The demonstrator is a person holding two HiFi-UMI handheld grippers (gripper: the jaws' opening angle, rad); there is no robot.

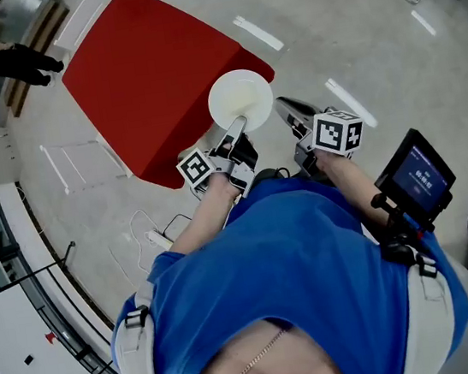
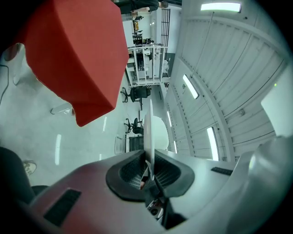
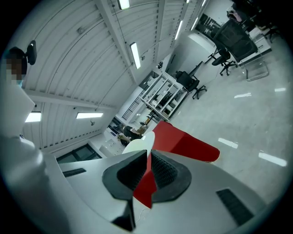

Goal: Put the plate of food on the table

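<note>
The white plate [image 1: 241, 100] was held in the air, its near rim clamped between the left tongs [image 1: 235, 130]. In the head view it was seen over the near corner of the red desk [image 1: 149, 73]. The right tongs [image 1: 285, 107] were seen just beside the plate's right edge, apart from it, closed together on nothing. Grey floor [image 1: 351, 36] was seen around the desk.

From the head, looking steeply down past a blue shirt [image 1: 295, 251] onto the left hand-held gripper [image 1: 238, 125] and right hand-held gripper [image 1: 285, 107], red desk [image 1: 149, 73] beyond their tips. From each hand-held gripper, riding close behind its own jaws, rolled sideways — floor [image 2: 27, 137] on one side, ceiling [image 2: 229, 91] on the other. Shared by all three — desk and plate [image 1: 241, 99] ahead.
</note>
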